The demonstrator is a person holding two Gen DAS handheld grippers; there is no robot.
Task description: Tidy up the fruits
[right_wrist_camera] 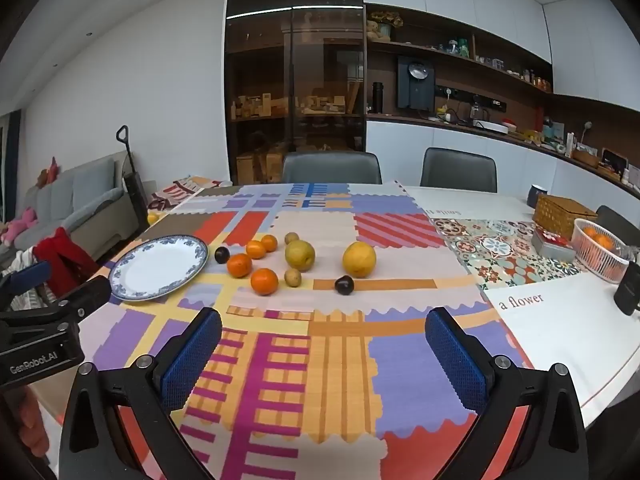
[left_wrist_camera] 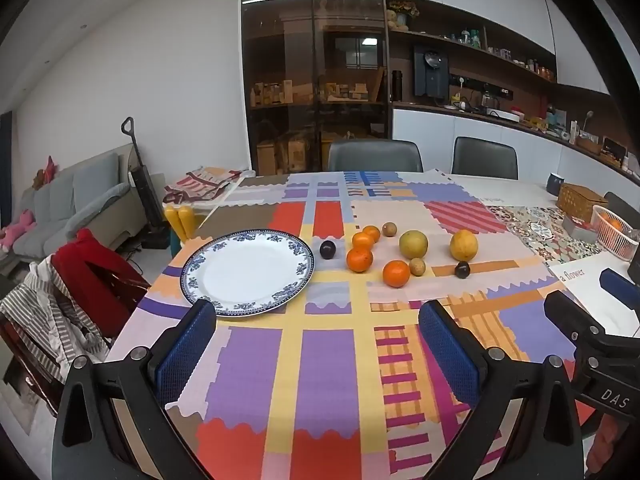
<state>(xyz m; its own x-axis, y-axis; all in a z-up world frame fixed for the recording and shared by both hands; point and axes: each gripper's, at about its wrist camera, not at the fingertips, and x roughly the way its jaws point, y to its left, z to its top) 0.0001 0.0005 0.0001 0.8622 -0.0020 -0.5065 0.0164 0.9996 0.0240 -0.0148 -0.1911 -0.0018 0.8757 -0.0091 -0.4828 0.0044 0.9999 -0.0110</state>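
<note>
Both my left fingers (left_wrist_camera: 316, 344) and right fingers (right_wrist_camera: 323, 350) hang spread and empty; I'd start with the plum (left_wrist_camera: 327, 249) just beside the plate (left_wrist_camera: 200, 276), squeezing gently.

The right tool (left_wrist_camera: 618, 300) is cut off by the frame edge; the basket's (right_wrist_camera: 596, 256) fruit is too small to identify.

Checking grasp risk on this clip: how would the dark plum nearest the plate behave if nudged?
The plum looks round and glossy, so it would probably roll and may slip between pads. It lies close to the plate, whose rim might stop it.
</note>
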